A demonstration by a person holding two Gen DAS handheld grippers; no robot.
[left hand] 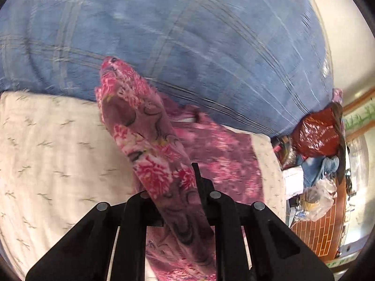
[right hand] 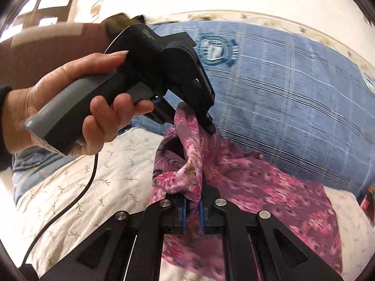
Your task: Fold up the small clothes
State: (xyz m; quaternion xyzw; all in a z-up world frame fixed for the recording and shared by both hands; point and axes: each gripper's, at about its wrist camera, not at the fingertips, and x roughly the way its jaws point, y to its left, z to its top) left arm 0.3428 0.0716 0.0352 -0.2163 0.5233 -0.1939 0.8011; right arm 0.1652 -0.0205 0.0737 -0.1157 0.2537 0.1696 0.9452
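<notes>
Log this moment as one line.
left gripper: shut on pink floral garment | right gripper: shut on garment | bed: garment partly lifted

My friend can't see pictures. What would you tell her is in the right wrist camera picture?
Two black grippers pinch a pink flowery cloth and lift it off a cream bedspread: the right gripper at the bottom, the left gripper above, held by a hand. A blue checked pillow lies behind.
</notes>
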